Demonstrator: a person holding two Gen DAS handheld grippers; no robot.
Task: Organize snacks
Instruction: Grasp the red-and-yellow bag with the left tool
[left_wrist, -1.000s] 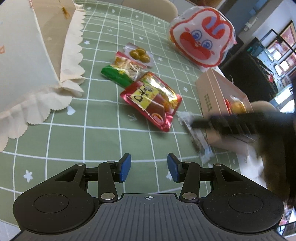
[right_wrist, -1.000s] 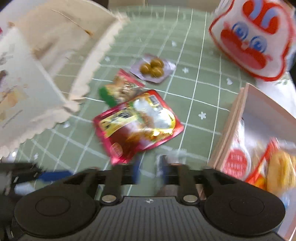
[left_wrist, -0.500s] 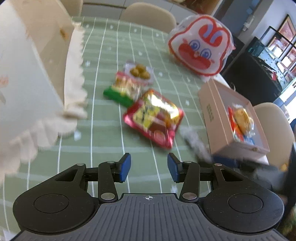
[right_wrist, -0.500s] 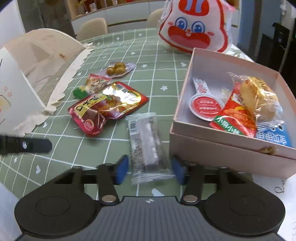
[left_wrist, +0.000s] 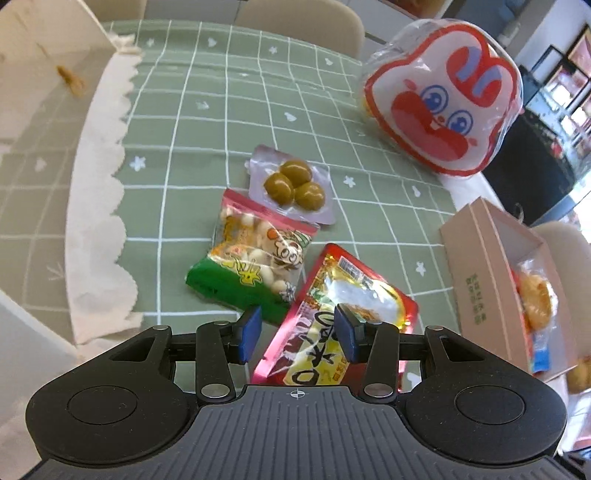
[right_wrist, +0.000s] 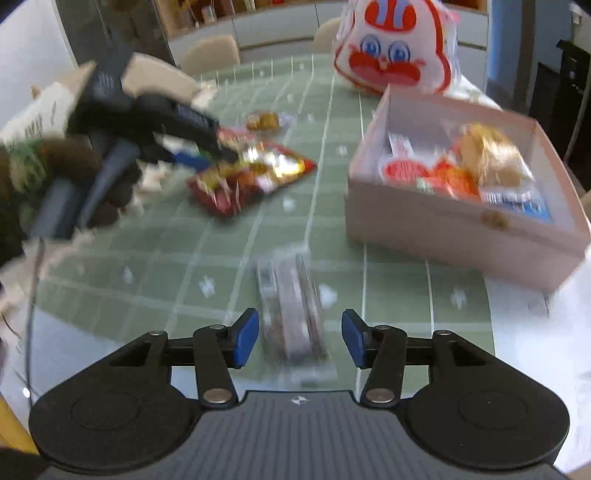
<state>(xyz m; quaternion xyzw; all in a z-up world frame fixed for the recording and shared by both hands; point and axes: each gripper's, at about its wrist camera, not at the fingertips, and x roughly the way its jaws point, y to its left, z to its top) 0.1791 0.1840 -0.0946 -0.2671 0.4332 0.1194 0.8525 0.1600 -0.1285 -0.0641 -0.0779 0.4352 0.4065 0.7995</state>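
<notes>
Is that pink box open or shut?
Open: the pink box has no lid on, and snack packets show inside it.

Beige chairs (left_wrist: 303, 14) behind green checked tablecloth (left_wrist: 207, 110).

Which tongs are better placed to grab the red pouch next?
Left. The left tongs are open right over the red pouch, straddling it. The right tongs are open around the grey bar, far from it.

Four loose snack packets are being counted: red pouch (left_wrist: 343, 317) between the left jaws, green bag (left_wrist: 255, 266), olive pack (left_wrist: 291, 184), grey bar (right_wrist: 295, 314) (blurred) between the right jaws; one pink box (right_wrist: 443, 225).
</notes>
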